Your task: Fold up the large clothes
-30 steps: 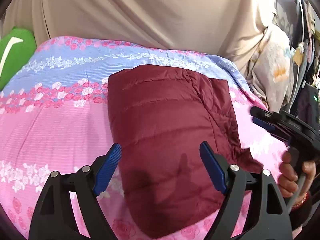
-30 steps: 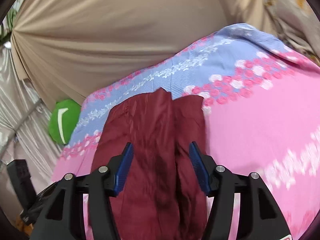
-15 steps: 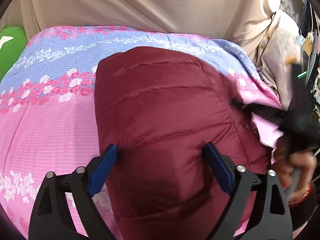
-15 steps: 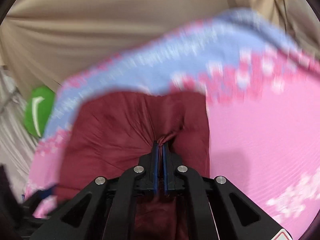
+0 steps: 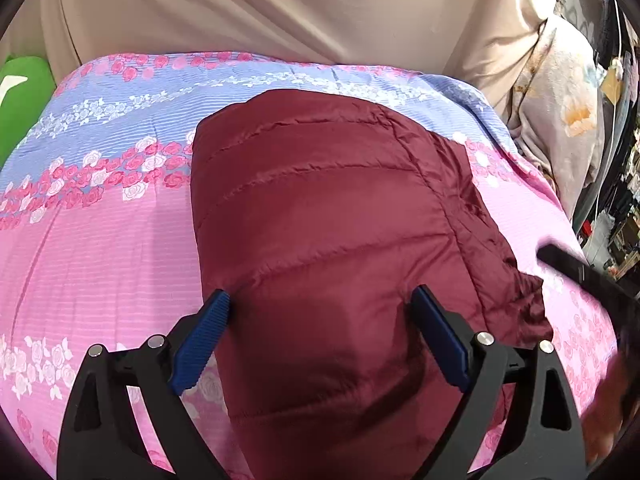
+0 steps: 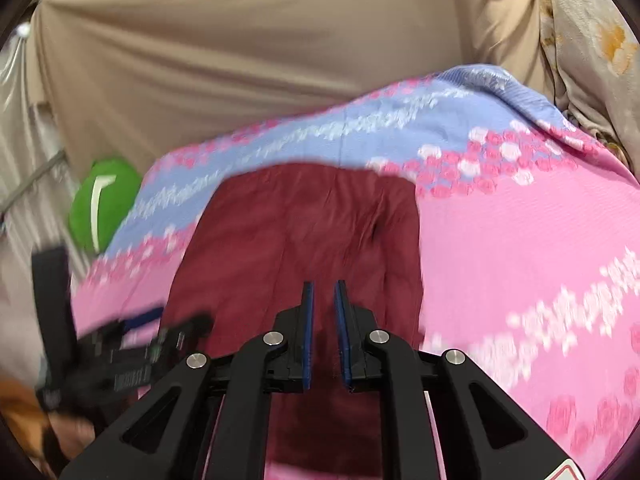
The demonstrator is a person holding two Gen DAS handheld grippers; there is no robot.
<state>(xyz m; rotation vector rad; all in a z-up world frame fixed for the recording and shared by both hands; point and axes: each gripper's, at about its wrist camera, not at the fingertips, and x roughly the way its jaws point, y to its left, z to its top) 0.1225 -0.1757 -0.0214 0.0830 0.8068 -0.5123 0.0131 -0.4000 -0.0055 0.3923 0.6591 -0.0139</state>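
Floral pink-blue bedsheet (image 5: 100, 240) under maroon jacket (image 5: 328, 220); beige curtain (image 5: 280, 8), seemingly, behind.

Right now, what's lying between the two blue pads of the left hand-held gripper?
The maroon quilted jacket fills the gap between the open left hand-held gripper's pads, lying on the floral bedsheet; the left wrist view shows it.
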